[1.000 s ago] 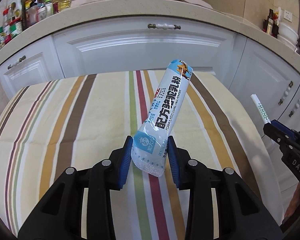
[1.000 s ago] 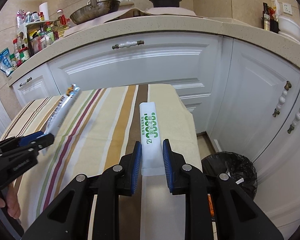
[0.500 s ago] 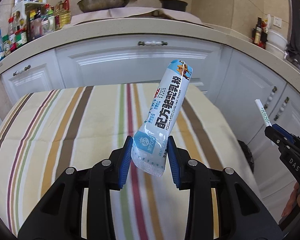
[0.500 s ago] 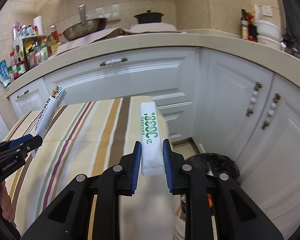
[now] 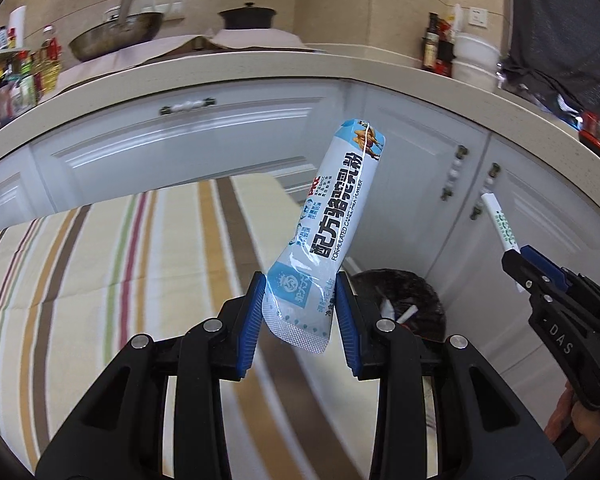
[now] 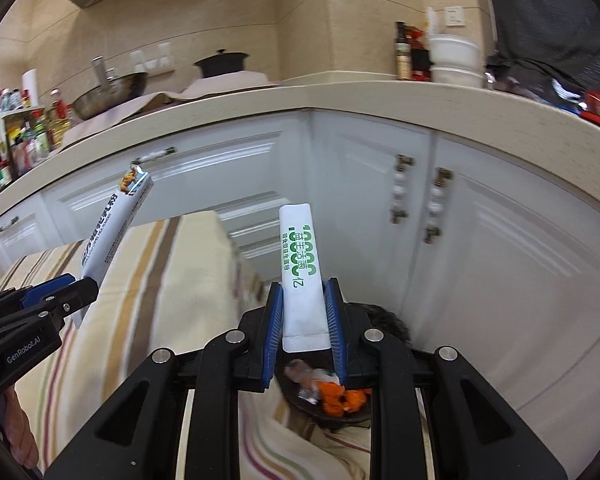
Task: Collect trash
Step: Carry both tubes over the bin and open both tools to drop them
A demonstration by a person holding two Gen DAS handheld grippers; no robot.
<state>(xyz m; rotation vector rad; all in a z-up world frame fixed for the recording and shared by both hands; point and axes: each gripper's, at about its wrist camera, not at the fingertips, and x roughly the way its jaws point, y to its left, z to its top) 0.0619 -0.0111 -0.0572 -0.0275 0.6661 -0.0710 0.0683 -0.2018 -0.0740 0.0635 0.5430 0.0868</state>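
Both claws are swinging off the striped counter toward the black-lined bin, the left claw clamping the blue sachet and the right claw clamping the white sachet, so dropping them in looks imminent.

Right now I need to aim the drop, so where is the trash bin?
The trash bin sits on the floor past the striped table's right edge, below the white corner cabinets; in the right wrist view it lies directly beneath the right gripper.

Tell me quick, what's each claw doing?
Left gripper: closed on blue-and-white powder sachet.
Right gripper: closed on white green-lettered sachet.
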